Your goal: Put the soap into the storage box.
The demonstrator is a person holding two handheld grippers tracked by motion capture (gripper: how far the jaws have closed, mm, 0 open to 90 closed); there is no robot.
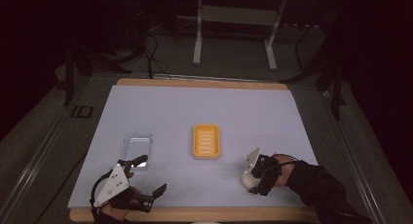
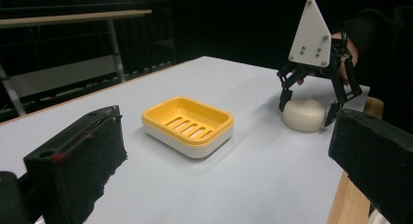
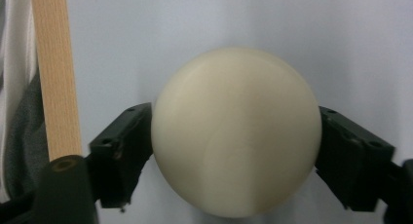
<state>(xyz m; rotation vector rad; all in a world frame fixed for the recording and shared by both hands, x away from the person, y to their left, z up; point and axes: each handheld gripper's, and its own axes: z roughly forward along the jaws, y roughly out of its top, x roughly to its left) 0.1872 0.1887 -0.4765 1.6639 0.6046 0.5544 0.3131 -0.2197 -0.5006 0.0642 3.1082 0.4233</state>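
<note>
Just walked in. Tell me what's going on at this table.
A person works two hand-held tools over a white mat. The right tool straddles a round cream soap on the mat, jaws against or almost against its sides. The left tool is open and holds nothing. A yellow soap dish sits mid-table, with a clear lid to its left.

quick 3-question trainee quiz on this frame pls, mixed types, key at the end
1. True or false: the left gripper is holding the clear lid.
2. The right gripper's jaws stand either side of: A) the yellow soap dish B) the round cream soap C) the lid
3. Fill in: the soap dish sits between the lid and the ____.

Key: 1 false, its jaws are apart and hold nothing; 2 B; 3 soap.
</note>
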